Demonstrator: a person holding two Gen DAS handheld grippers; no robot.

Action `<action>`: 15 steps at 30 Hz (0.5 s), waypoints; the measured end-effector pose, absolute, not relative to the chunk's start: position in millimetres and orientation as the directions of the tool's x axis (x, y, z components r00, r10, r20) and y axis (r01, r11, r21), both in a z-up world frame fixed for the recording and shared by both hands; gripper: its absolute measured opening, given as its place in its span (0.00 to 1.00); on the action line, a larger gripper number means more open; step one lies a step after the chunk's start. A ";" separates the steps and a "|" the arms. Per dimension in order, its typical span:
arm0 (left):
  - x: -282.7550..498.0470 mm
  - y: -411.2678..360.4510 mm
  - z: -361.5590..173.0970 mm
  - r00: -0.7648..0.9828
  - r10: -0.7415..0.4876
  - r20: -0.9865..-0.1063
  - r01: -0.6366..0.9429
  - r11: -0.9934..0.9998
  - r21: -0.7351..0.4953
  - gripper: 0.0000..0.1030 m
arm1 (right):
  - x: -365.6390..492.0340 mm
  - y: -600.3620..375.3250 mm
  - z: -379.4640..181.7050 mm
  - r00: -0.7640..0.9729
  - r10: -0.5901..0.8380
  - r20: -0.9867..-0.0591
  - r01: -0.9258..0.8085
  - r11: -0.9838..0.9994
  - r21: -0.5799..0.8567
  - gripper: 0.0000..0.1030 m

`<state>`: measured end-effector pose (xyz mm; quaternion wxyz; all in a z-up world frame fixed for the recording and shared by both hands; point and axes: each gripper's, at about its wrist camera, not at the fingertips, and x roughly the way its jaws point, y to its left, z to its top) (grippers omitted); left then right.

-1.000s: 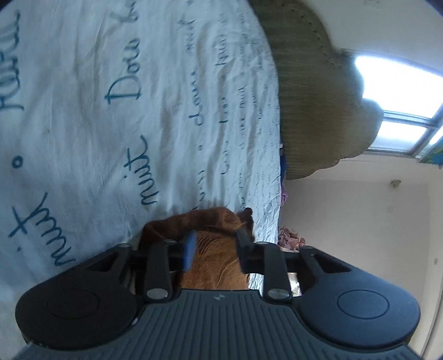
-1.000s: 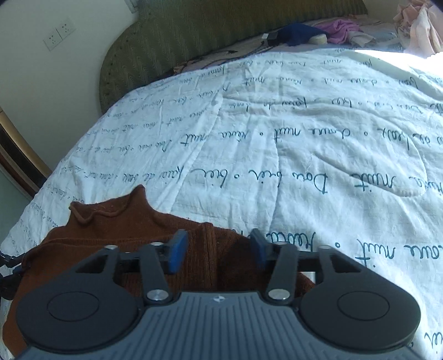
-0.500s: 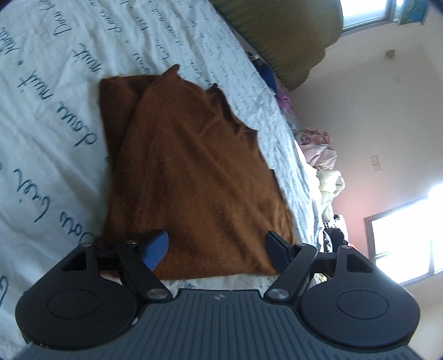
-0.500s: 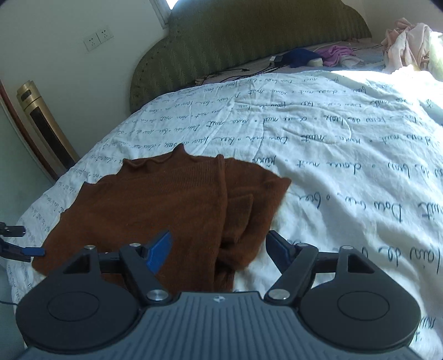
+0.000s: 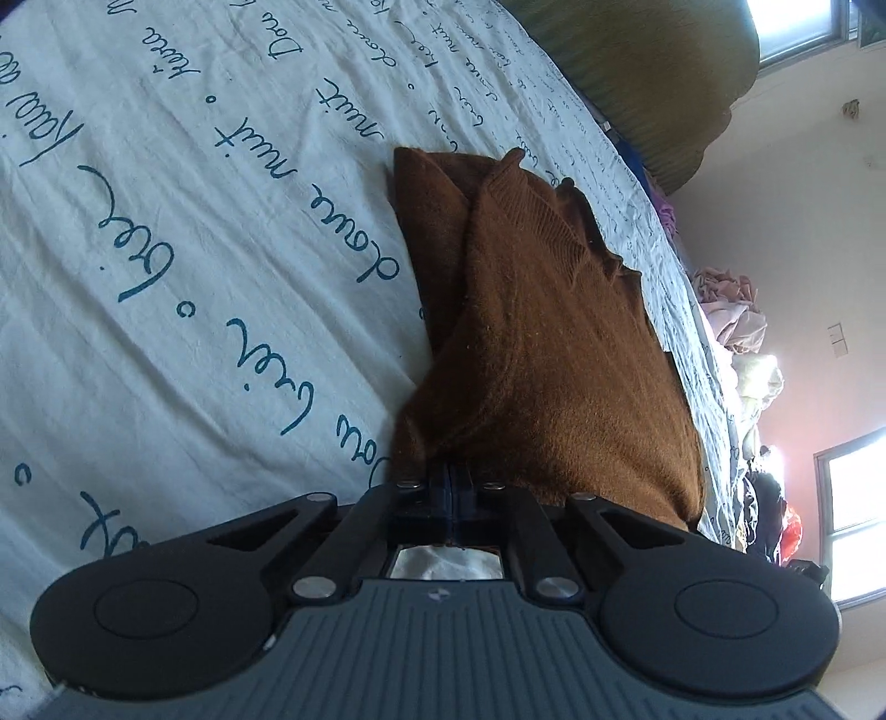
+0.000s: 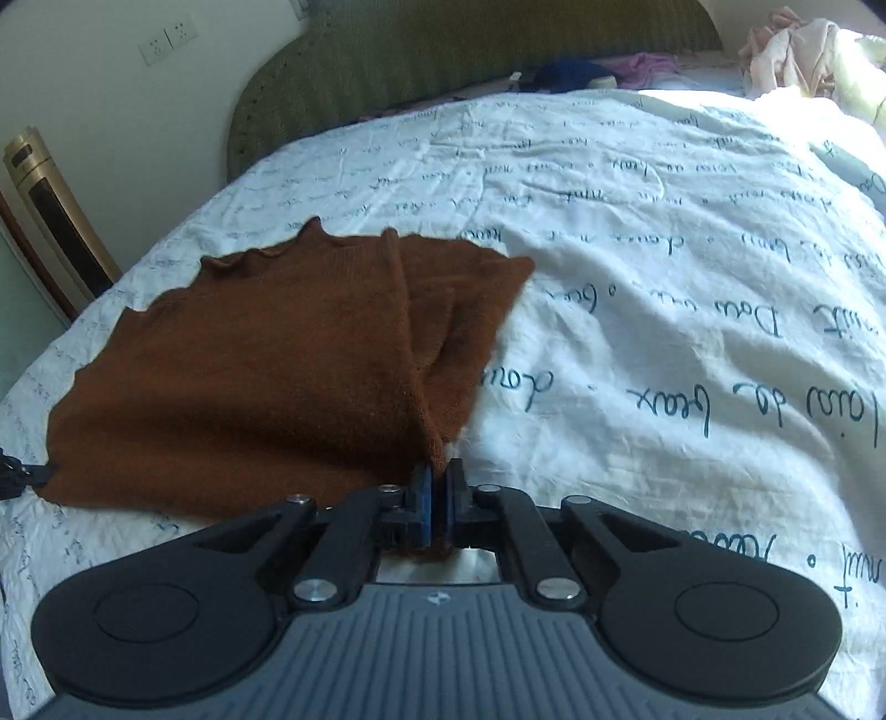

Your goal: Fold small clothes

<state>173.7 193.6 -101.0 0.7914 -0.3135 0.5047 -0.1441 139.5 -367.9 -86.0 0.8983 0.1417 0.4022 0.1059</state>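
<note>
A small brown knitted sweater [image 6: 266, 376] lies partly folded on a white bedsheet with blue script [image 6: 664, 249]. My right gripper [image 6: 436, 487] is shut on the sweater's near right corner, where a folded strip meets the hem. My left gripper [image 5: 451, 482] is shut on the near edge of the same sweater [image 5: 554, 360], which stretches away toward its ribbed collar. The left gripper's tip shows at the far left edge of the right wrist view [image 6: 16, 476], at the sweater's left corner.
A green padded headboard [image 6: 443, 61] stands at the far end of the bed. Loose clothes [image 6: 803, 50] are piled at the far right. A gold-coloured tower appliance [image 6: 55, 221] stands by the wall on the left. Windows [image 5: 853, 487] show on the right.
Both grippers were open just short of the sweater's near edge half a second ago. Both have moved in and closed on the fabric.
</note>
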 end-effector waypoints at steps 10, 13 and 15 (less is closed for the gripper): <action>157.7 208.3 -76.6 0.481 -0.638 -0.601 -0.113 0.635 -0.764 0.92 | 123.0 -382.9 -64.9 0.711 0.418 -0.566 -0.091 0.853 0.515 0.92; 164.4 205.4 -98.4 0.430 -0.724 -0.540 -0.179 0.518 -0.836 0.93 | 126.9 -386.8 -80.0 0.687 0.483 -0.543 -0.090 0.798 0.596 0.92; 169.8 204.1 -103.9 0.436 -0.738 -0.515 -0.188 0.485 -0.854 0.97 | 133.1 -382.9 -92.9 0.656 0.536 -0.531 -0.099 0.759 0.644 0.90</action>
